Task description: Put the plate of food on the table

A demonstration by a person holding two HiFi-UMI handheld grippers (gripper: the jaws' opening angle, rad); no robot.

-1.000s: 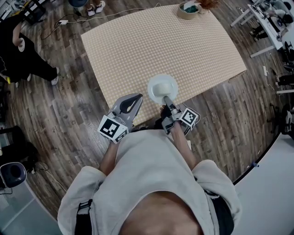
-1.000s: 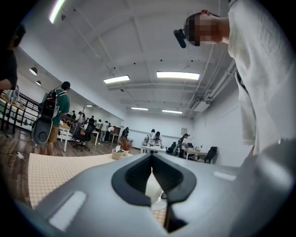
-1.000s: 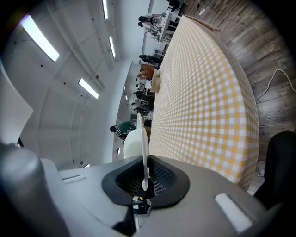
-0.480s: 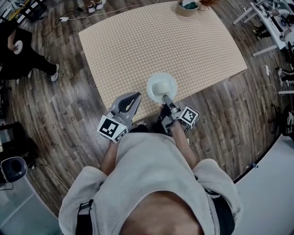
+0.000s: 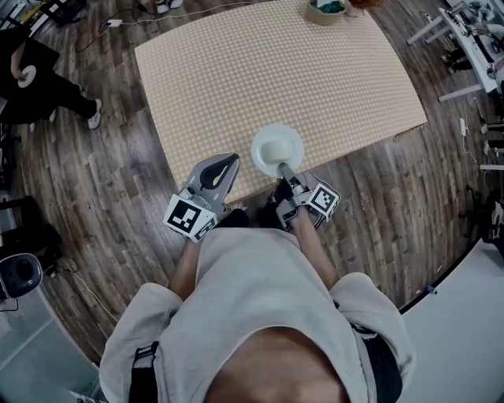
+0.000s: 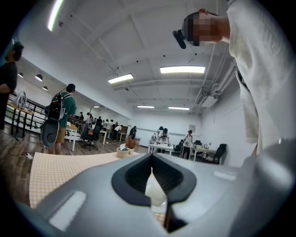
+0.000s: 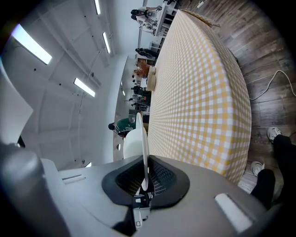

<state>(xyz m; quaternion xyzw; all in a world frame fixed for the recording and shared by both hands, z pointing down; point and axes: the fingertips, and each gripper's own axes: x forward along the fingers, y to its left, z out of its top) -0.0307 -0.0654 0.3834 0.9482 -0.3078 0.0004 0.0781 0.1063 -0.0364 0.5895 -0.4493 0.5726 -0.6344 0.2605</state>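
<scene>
1. The plate (image 5: 277,149) is white with a pale mound of food (image 5: 275,147) in the middle. It's over the near edge of the table (image 5: 276,71), the one with the yellow-and-white checked cloth.
2. The right claw (image 5: 284,168) is clamped on the plate's near rim. In the right gripper view the jaws are almost together, with just the thin rim pinched between them. Grabbing the edge makes sense to me: it keeps the claw out of the food and lets the plate go down flat.
3. The plate is held level with the cloth, presumably so the mound doesn't slide. There looks to be a sliver of gap under it, but honestly I can't tell whether it's touching yet.
4. The left claw (image 5: 226,164) is closed with nothing in it, parked just beside the plate at the table edge. The white bit peeking past its jaws in the left gripper view is the plate beyond, not something it's gripping. Looks like it's just on standby.
5. The only other thing I see on the table is a small bowl (image 5: 324,9) at the far edge, well apart from the plate.
6. My guess is it's nearly done: settle the plate, then open the right claw. The plate sits close to the near edge, so letting go before it's fully supported could tip it.
</scene>
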